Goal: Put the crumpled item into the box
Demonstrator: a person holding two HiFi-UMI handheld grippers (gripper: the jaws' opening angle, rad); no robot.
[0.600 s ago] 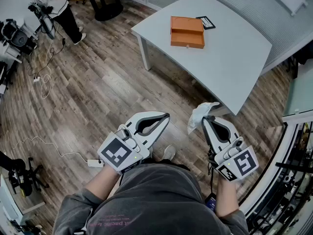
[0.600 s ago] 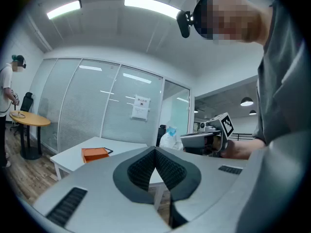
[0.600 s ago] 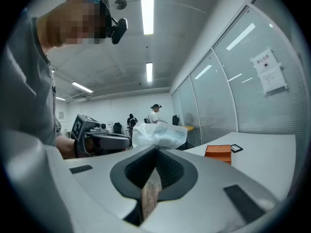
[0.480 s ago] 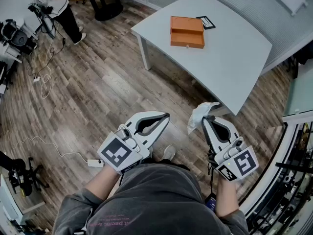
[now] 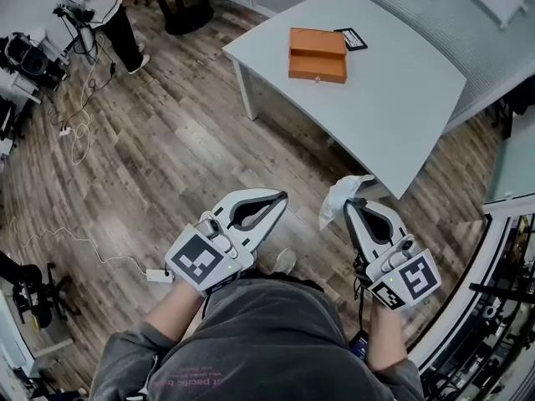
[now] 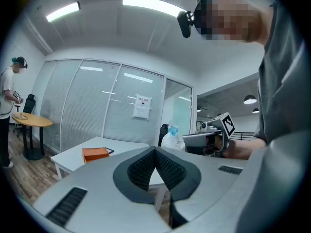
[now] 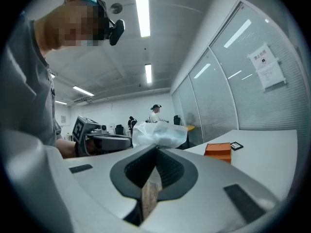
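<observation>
Right gripper [image 5: 349, 204], low at five o'clock in the head view, has its jaws pinching the crumpled white paper [image 5: 338, 199], and the wad bulges out past the tips. Left gripper [image 5: 282, 197] sits at seven o'clock, jaws pressed together with nothing between them. Up at twelve o'clock the orange box [image 5: 318, 54] rests on the grey table [image 5: 393, 107], well apart from both grippers, with a small black card [image 5: 352, 38] just beside it.
</observation>
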